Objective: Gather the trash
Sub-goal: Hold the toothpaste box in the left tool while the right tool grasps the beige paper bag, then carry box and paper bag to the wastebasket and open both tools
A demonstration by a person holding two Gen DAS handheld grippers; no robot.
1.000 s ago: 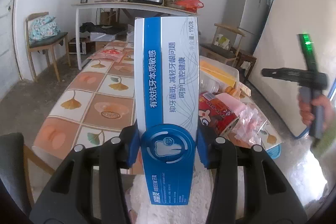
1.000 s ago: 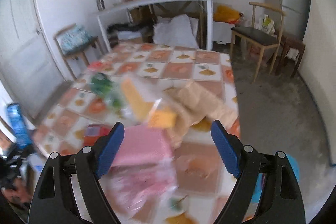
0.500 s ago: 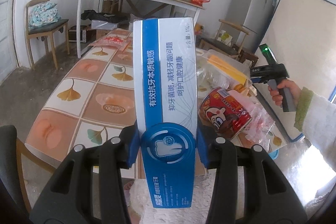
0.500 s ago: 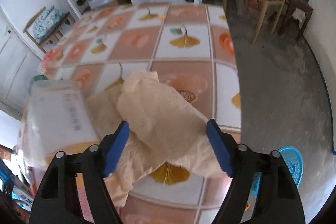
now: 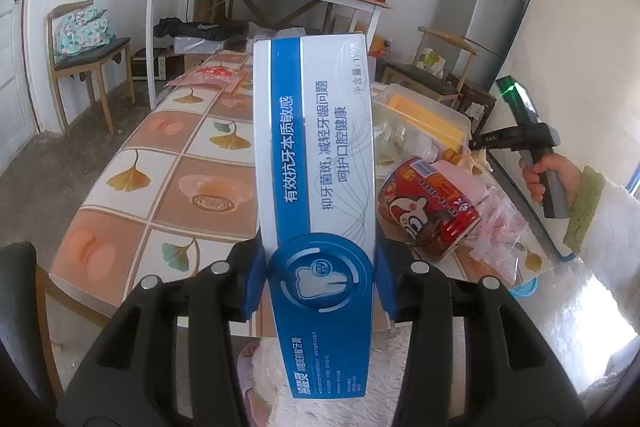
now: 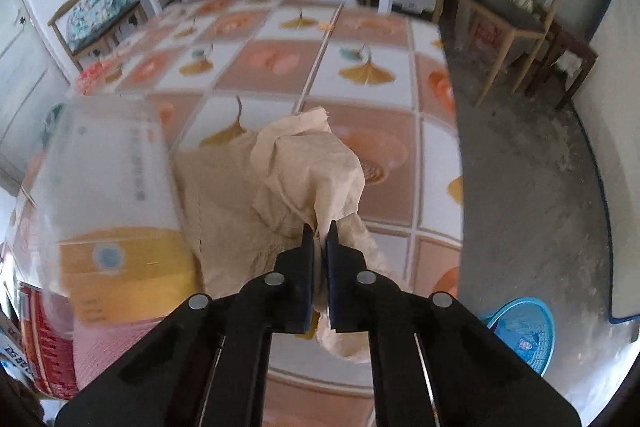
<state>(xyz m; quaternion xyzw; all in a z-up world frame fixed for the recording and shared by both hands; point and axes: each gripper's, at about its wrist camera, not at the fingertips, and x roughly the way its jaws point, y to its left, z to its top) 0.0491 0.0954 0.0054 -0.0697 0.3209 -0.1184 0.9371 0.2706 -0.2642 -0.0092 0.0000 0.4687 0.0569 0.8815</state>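
Observation:
My left gripper (image 5: 318, 279) is shut on a blue and white toothpaste box (image 5: 316, 155) and holds it upright above the near end of the tiled table (image 5: 180, 163). My right gripper (image 6: 319, 239) is shut on a crumpled beige paper napkin (image 6: 304, 163) that lies on the table (image 6: 360, 67). A red noodle cup (image 5: 430, 207) lies on its side among clear plastic wrappers (image 5: 500, 227). The right gripper also shows in the left wrist view (image 5: 520, 131), held in a hand.
A clear plastic box with a yellow label (image 6: 104, 195) stands left of the napkin. A blue basket (image 6: 520, 331) sits on the floor at the table's right. Red packets (image 5: 208, 77) lie at the far end. Wooden chairs (image 6: 516, 11) stand around.
My right gripper has closed its jaws on the beige napkin; half a second ago they were wide open around it. My left gripper still holds the toothpaste box, almost still.

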